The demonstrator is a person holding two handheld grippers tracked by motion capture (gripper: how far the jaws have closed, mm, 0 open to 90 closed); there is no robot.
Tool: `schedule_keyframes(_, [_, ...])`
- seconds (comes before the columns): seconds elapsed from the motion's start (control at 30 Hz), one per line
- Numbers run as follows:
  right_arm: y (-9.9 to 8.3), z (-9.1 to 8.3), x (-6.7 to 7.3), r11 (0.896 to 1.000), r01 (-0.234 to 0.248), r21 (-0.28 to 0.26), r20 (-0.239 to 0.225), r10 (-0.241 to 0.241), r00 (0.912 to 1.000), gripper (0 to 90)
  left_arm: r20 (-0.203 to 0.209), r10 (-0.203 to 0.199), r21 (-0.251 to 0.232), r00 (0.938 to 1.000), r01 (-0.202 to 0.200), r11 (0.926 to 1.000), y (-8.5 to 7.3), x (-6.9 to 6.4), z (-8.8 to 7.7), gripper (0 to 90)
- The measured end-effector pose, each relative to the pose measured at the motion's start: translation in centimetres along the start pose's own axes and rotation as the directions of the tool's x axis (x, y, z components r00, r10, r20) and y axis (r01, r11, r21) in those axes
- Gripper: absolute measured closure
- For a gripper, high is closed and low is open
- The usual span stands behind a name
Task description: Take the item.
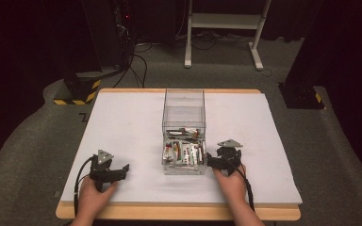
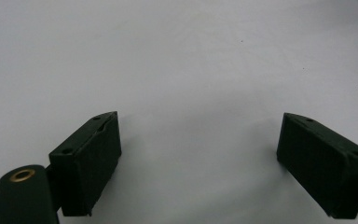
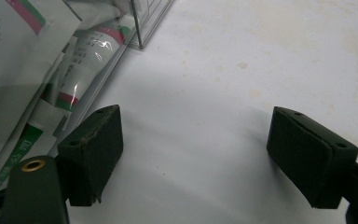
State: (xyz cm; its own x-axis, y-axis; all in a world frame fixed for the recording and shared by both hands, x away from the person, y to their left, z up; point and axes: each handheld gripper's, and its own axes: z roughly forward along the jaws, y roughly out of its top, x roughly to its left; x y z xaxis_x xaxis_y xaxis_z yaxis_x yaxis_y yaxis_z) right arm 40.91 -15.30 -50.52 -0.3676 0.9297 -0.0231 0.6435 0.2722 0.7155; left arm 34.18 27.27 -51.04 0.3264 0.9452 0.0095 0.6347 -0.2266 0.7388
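A clear plastic box stands mid-table on the white board, holding several white tubes and sachets with red and green print. My left gripper rests on the board at the front left, its jaws wide open over bare white surface. My right gripper sits just right of the box's front corner, open, with nothing between its jaws. In the right gripper view the box wall and the tubes behind it lie close to the left jaw.
A wooden table edge runs along the front under the board. Beyond the table are a white desk frame, cables on the carpet and dark equipment stands at both sides.
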Motion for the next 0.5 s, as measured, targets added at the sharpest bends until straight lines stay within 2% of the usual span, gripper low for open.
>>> schedule_keyframes(0.5, [-0.36,-0.47,0.1,1.0,0.006,0.005,-0.006,-0.006,1.0,19.1,0.0,0.001,0.002,1.0,-0.001,1.0,0.02,0.01,-0.01,13.8])
